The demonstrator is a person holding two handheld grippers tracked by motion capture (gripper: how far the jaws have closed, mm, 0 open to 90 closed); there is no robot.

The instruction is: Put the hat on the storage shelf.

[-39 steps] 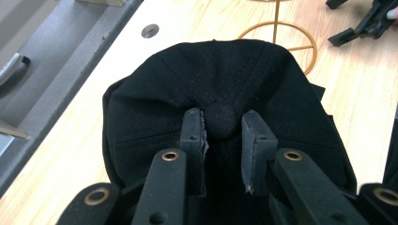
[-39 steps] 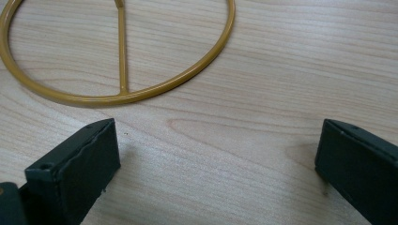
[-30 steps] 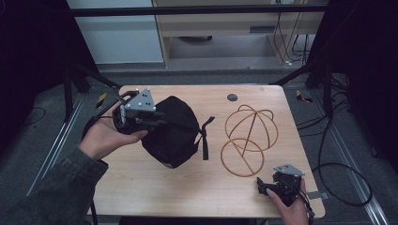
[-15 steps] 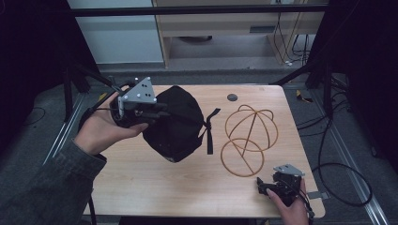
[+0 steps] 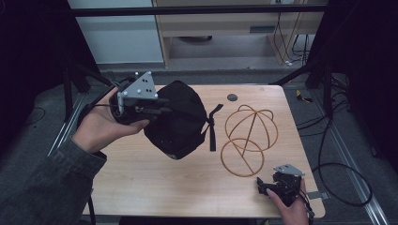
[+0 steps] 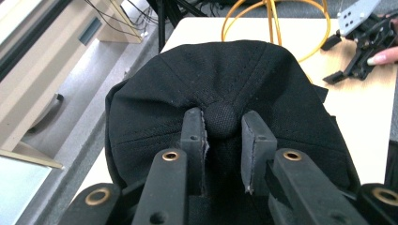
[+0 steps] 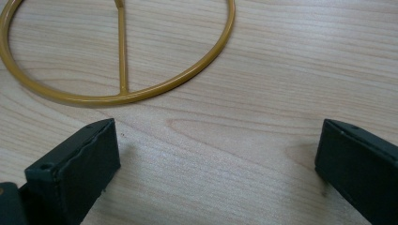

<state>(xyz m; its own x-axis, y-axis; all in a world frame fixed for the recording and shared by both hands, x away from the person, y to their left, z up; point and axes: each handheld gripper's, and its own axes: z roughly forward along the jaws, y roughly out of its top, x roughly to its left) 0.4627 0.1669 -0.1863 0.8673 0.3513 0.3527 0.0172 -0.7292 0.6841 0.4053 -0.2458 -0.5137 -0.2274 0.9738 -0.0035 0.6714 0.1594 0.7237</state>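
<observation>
Currently the left hand-held gripper (image 5: 162,107) sits at centre-left of the high view, held in the person's left hand (image 5: 101,126), its grey three-cornered plate on top. Its jaws are narrow and pinch the black cap (image 5: 180,119) at the crown: in the left gripper view the two jaw tips flank the cap's top button (image 6: 220,119) and press the fabric on either side of it. Cap hangs lifted off the counter (image 5: 155,187), over its left-centre part; strap (image 5: 212,126) dangles at the cap's right side.

Right hand-held gripper (image 5: 277,183) rests low at the lower right of the high view, near the counter's front edge, held by the right hand (image 5: 288,208). Jaws wide apart, nothing between them; right gripper view shows bare wood grain between the two black tips.

Yellow wire stand (image 5: 248,136) stands on the counter right of centre: a dome-shaped cage on a flat ring base. Ring base (image 7: 122,61) lies just beyond the right gripper's jaws, apart from them. Small dark round disc (image 5: 232,97) sits on the counter near its far edge.
</observation>
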